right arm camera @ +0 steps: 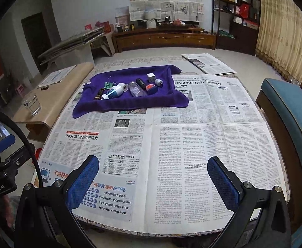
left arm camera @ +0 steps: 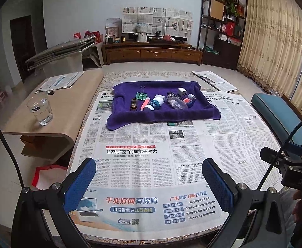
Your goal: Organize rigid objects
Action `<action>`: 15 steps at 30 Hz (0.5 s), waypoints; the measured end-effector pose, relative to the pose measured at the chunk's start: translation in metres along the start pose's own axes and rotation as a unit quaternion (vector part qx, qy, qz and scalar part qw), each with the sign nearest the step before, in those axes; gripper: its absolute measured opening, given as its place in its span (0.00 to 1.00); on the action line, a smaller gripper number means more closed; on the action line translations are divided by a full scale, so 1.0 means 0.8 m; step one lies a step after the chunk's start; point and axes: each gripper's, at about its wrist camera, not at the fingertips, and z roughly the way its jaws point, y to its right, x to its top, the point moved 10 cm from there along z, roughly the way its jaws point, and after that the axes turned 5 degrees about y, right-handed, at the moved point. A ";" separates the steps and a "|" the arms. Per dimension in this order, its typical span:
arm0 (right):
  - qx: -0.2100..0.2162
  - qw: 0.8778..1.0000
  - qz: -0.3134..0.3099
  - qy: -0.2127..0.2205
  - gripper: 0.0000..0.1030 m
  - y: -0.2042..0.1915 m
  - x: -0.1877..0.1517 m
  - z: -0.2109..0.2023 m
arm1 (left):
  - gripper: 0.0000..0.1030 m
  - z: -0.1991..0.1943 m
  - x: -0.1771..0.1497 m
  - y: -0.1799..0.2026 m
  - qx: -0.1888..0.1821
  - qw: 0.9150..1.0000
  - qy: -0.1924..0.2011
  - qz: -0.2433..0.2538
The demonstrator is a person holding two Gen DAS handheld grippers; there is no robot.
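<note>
Both the left gripper [left arm camera: 148,183] and the right gripper [right arm camera: 153,177] hover with jaws spread wide, holding nothing, above the newspaper [left arm camera: 151,165] on the surface. Well ahead of the jaws, small bottles [left arm camera: 176,103], a tube [left arm camera: 155,102] and a binder clip [left arm camera: 142,95] lie on a purple towel [left arm camera: 130,117].

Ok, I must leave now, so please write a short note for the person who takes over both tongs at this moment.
Left tongs: open, empty, hanging over the near part of the newspaper.
Right tongs: open, empty, also over the newspaper, near the front edge.
Things: all on the purple towel at the far side of the table: green binder clip, dark small bottle, pink tube, white and teal bottle, clear bottle, white charger plug, and a few small pieces beside them.
Done: nothing appears moved off the towel.
Left: apparently the whole sorting. A glass of water stands on the side table, to the left.
</note>
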 end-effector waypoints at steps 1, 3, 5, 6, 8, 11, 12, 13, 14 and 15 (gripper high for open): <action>0.000 1.000 0.000 0.001 1.00 -0.001 0.000 -0.001 | 1.00 -0.001 0.000 0.000 0.001 1.000 0.000 -0.002; 0.002 1.000 -0.002 0.002 1.00 -0.002 -0.001 -0.002 | 1.00 -0.002 0.000 -0.001 0.003 1.000 -0.001 -0.004; 0.001 1.000 -0.004 0.001 1.00 -0.003 -0.003 -0.002 | 1.00 -0.003 -0.001 -0.001 0.004 1.000 -0.001 -0.006; 0.001 1.000 -0.004 0.001 1.00 -0.003 -0.004 -0.001 | 1.00 -0.003 -0.001 -0.002 0.005 1.000 0.000 -0.007; 0.001 1.000 -0.003 0.000 1.00 -0.002 -0.005 -0.001 | 1.00 -0.003 -0.001 -0.002 0.004 1.000 -0.002 -0.006; -0.001 1.000 -0.002 -0.001 1.00 0.000 -0.006 0.001 | 1.00 -0.002 -0.002 -0.004 0.007 1.000 -0.002 -0.008; -0.001 1.000 -0.003 -0.001 1.00 0.000 -0.005 0.001 | 1.00 -0.002 -0.002 -0.005 0.007 1.000 -0.002 -0.009; -0.002 1.000 -0.004 -0.001 1.00 0.001 -0.005 0.001 | 1.00 -0.002 -0.002 -0.005 0.007 1.000 -0.002 -0.009; -0.003 1.000 -0.005 -0.001 1.00 0.001 -0.005 0.000 | 1.00 -0.001 -0.002 -0.006 0.008 1.000 -0.003 -0.009; -0.004 1.000 -0.006 0.000 1.00 0.000 -0.005 0.000 | 1.00 -0.001 -0.003 -0.007 0.008 1.000 -0.003 -0.010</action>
